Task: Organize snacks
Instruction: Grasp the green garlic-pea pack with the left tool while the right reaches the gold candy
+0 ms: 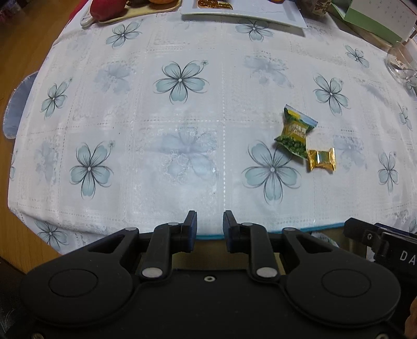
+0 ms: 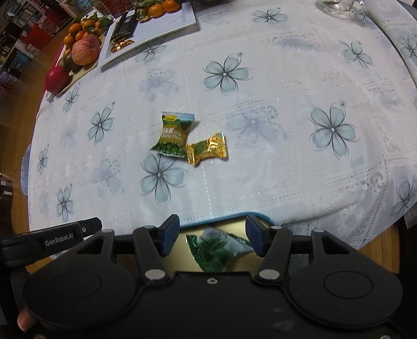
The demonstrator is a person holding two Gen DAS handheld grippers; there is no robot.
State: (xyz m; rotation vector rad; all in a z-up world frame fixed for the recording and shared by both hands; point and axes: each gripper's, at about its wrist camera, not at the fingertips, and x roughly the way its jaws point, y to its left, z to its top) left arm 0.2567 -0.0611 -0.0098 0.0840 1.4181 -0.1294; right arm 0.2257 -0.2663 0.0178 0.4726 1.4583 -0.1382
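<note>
Two wrapped snacks lie side by side on the flowered tablecloth: a green packet and a gold candy. My left gripper hangs over the table's near edge, open by a narrow gap with nothing in it. My right gripper stands wider open above a yellowish box below the table edge. A blurred green packet lies in that box, under the gap between the fingers and apart from the pads. Both loose snacks are well ahead of either gripper.
At the far side stand a fruit plate with an apple and oranges, and a white tray holding a dark packet and gold candies. A glass and a green box stand far right. Wooden floor lies left.
</note>
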